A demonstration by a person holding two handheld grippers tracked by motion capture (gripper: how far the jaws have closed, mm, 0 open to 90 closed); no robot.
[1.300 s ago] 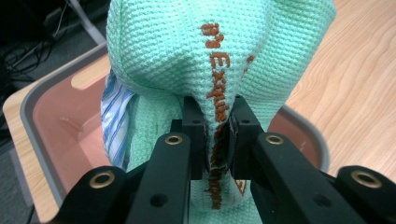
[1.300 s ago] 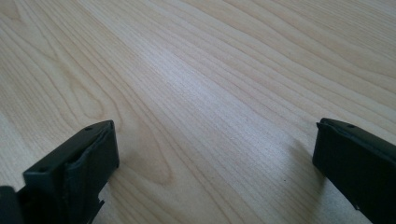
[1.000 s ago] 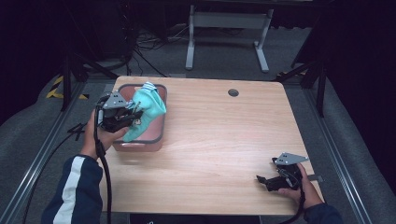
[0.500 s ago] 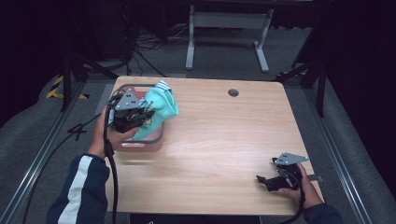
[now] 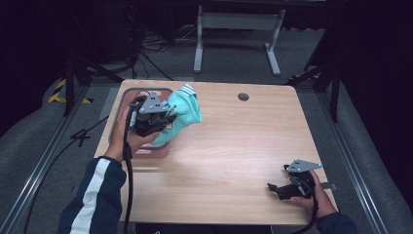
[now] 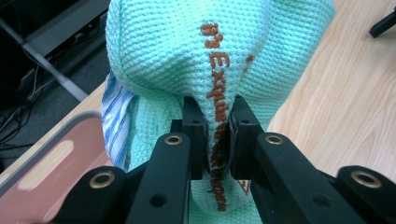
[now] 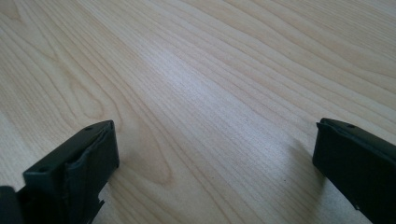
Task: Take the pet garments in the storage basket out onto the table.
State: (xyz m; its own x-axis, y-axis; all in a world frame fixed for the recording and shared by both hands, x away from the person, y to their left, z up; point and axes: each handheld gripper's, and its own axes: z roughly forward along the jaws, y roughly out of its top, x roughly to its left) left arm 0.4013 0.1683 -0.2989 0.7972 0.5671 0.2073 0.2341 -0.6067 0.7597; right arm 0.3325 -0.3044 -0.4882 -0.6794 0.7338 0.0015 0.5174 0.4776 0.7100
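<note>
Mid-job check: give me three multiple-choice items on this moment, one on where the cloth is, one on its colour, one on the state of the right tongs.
1. Where is the cloth?
A. clamped in the left tongs above the tray
B. flat at the table's middle
C. on the floor

2. What colour is the cloth?
A. red
B. mint green with orange lettering
C. black

3. How do the right tongs stand?
A. shut on the cloth
B. shut on nothing
C. open over bare table

Answers: 1 A, the jaws pinch a fold; 2 B, the left gripper view shows it; 3 C, jaws wide apart, nothing between.
</note>
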